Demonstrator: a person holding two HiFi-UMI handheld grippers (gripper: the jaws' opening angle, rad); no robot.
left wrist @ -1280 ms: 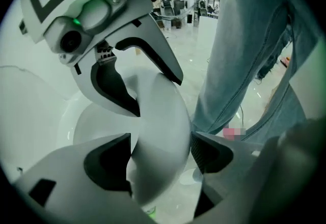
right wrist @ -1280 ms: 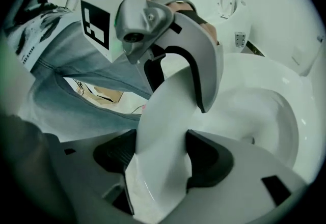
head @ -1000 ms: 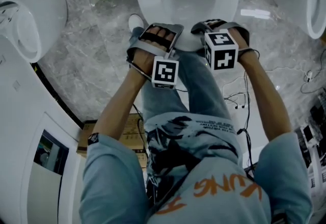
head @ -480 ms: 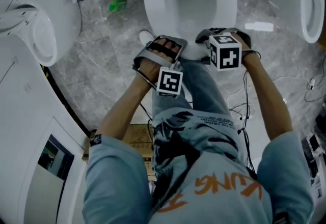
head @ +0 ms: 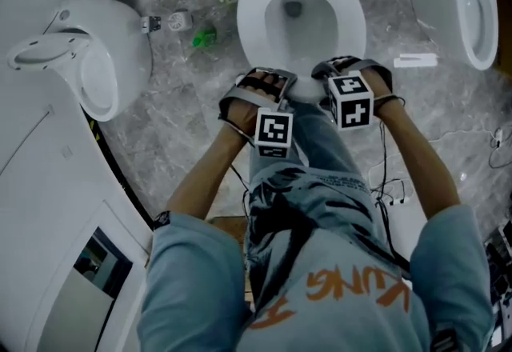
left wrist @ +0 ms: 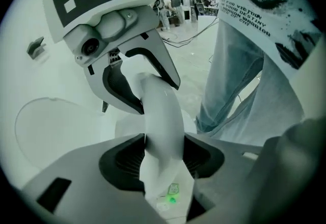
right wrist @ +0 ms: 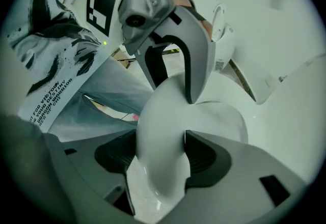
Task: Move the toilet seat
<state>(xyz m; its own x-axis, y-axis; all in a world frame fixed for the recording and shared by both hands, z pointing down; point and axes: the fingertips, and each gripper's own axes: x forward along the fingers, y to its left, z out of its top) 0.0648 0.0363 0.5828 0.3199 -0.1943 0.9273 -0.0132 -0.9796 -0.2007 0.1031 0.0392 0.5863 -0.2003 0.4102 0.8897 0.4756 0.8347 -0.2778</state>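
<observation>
The white toilet seat [head: 251,18] rings the bowl straight ahead of me. My left gripper [head: 268,93] holds the seat's front edge on the left side. In the left gripper view its jaws have just been closing, and the pads [left wrist: 131,159] now press on the seat's rim [left wrist: 164,116]. Beside it, my right gripper [head: 344,77] is clamped on the front edge to the right; the rim [right wrist: 160,131] fills the gap between its pads [right wrist: 201,159]. Each gripper view also shows the other gripper biting the same rim.
More white toilets stand at the left [head: 92,62] and upper right [head: 472,6]. A green bottle [head: 204,38] lies on the grey marble floor. Cables [head: 392,190] trail on the floor at the right. My own legs stand close to the bowl.
Both grippers have lifted together at the seat's front edge. The left jaws have closed onto the rim. More of the toilet's back now shows in the head view.
</observation>
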